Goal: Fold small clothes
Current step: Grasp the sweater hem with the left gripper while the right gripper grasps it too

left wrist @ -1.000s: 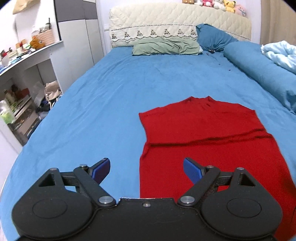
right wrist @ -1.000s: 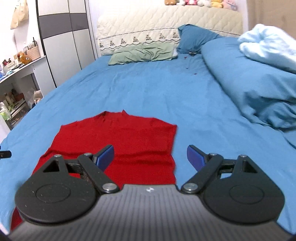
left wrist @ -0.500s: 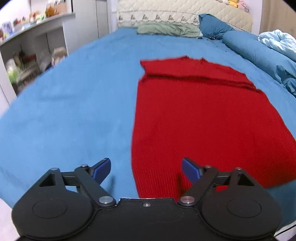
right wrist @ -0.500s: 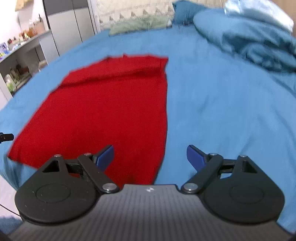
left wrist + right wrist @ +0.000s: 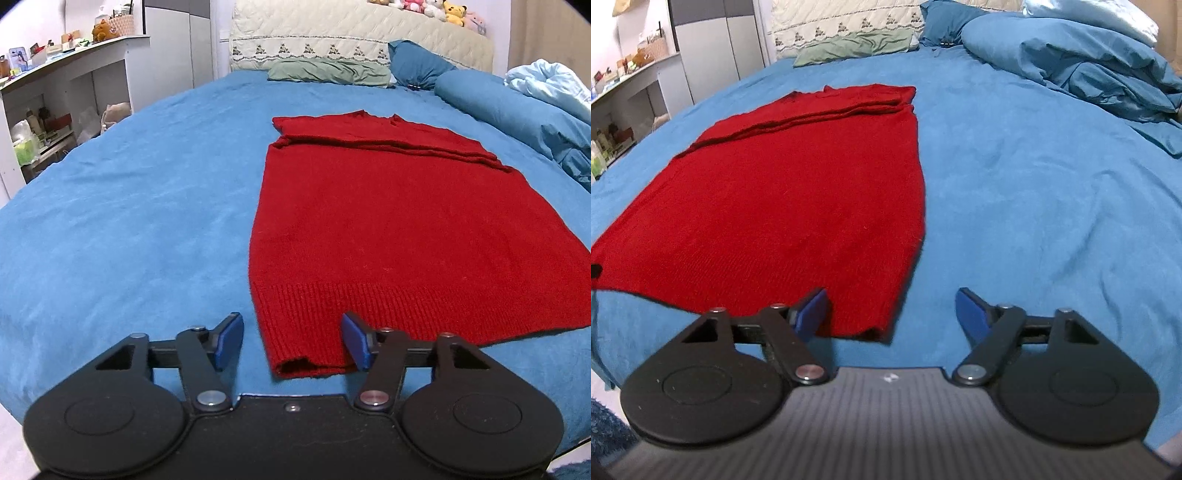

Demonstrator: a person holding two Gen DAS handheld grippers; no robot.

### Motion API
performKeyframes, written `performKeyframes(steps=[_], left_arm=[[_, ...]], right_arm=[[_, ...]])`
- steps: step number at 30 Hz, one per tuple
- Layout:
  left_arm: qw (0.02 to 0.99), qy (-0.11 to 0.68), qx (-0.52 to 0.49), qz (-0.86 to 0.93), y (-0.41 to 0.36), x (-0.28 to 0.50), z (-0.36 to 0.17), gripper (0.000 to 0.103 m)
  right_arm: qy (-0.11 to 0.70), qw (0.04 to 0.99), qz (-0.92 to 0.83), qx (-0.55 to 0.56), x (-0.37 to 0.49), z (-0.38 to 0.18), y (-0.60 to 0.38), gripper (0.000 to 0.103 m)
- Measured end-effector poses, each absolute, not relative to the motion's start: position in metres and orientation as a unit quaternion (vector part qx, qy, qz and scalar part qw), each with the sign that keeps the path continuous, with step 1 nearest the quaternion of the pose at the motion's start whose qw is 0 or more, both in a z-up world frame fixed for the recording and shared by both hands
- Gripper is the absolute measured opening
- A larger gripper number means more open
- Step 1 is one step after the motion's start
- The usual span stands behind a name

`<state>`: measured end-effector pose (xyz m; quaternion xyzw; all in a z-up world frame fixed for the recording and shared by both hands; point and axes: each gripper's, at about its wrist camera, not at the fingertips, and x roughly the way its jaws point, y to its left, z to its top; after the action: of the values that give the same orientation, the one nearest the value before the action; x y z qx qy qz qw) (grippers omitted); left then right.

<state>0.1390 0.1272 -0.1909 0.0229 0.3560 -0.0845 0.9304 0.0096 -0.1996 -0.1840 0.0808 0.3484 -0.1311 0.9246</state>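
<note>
Blue bedding covers the bed [image 5: 129, 221]. Nearest, both tongs gape wide and hold nothing: the left gripper [image 5: 291, 341] straddles the sweater's [image 5: 388, 229] near-left hem corner, the right gripper [image 5: 890, 310] its near-right corner. The red knit lies flat, sleeves folded across its far end. It looks soft, light and limp; the thicker ribbed hem [image 5: 369, 306] corners seem the best hold. Pillows [image 5: 328, 72] lie beyond.
</note>
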Motion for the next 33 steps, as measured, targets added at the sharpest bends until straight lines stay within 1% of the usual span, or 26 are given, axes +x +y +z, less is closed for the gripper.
performKeyframes(steps=[2, 4, 6, 8, 9, 11, 12, 14, 16, 17, 19, 22, 26, 33], left_arm=[[0.928, 0.362, 0.024, -0.087, 0.126, 0.140, -0.189, 0.054], [0.926, 0.366, 0.023, -0.088, 0.127, 0.140, -0.188, 0.049], [0.924, 0.373, 0.014, -0.087, 0.128, 0.142, -0.187, 0.045], [0.923, 0.375, 0.014, -0.085, 0.127, 0.142, -0.186, 0.037], [0.923, 0.376, 0.013, -0.084, 0.127, 0.142, -0.186, 0.034], [0.922, 0.378, 0.010, -0.081, 0.126, 0.143, -0.185, 0.027], [0.922, 0.379, 0.006, -0.080, 0.126, 0.143, -0.185, 0.025], [0.922, 0.380, 0.004, -0.079, 0.125, 0.143, -0.183, 0.013], [0.922, 0.380, 0.003, -0.080, 0.124, 0.143, -0.182, 0.009], [0.922, 0.380, 0.003, -0.080, 0.124, 0.143, -0.182, 0.008], [0.922, 0.378, 0.002, -0.080, 0.124, 0.142, -0.181, 0.007], [0.923, 0.376, 0.001, -0.082, 0.124, 0.140, -0.174, 0.006], [0.928, 0.362, 0.002, -0.088, 0.125, 0.137, -0.156, 0.006], [0.941, 0.325, -0.017, -0.090, 0.123, 0.145, -0.111, 0.005]], right_arm=[[0.353, 0.922, -0.136, 0.080, 0.013, -0.183, -0.197, 0.082], [0.359, 0.919, -0.141, 0.083, 0.017, -0.183, -0.193, 0.074], [0.361, 0.917, -0.146, 0.083, 0.018, -0.183, -0.191, 0.071], [0.360, 0.918, -0.150, 0.079, 0.017, -0.184, -0.188, 0.069], [0.359, 0.918, -0.150, 0.076, 0.017, -0.184, -0.187, 0.067], [0.361, 0.917, -0.150, 0.074, 0.017, -0.185, -0.186, 0.065], [0.362, 0.917, -0.150, 0.075, 0.017, -0.185, -0.186, 0.062], [0.366, 0.916, -0.148, 0.074, 0.018, -0.183, -0.185, 0.052], [0.370, 0.915, -0.145, 0.071, 0.020, -0.182, -0.184, 0.044], [0.371, 0.915, -0.143, 0.070, 0.021, -0.182, -0.183, 0.041], [0.372, 0.915, -0.140, 0.067, 0.022, -0.182, -0.181, 0.032], [0.373, 0.915, -0.139, 0.068, 0.024, -0.180, -0.181, 0.021], [0.365, 0.916, -0.139, 0.085, 0.023, -0.170, -0.185, 0.020], [0.335, 0.923, -0.127, 0.143, 0.021, -0.129, -0.202, 0.020]])
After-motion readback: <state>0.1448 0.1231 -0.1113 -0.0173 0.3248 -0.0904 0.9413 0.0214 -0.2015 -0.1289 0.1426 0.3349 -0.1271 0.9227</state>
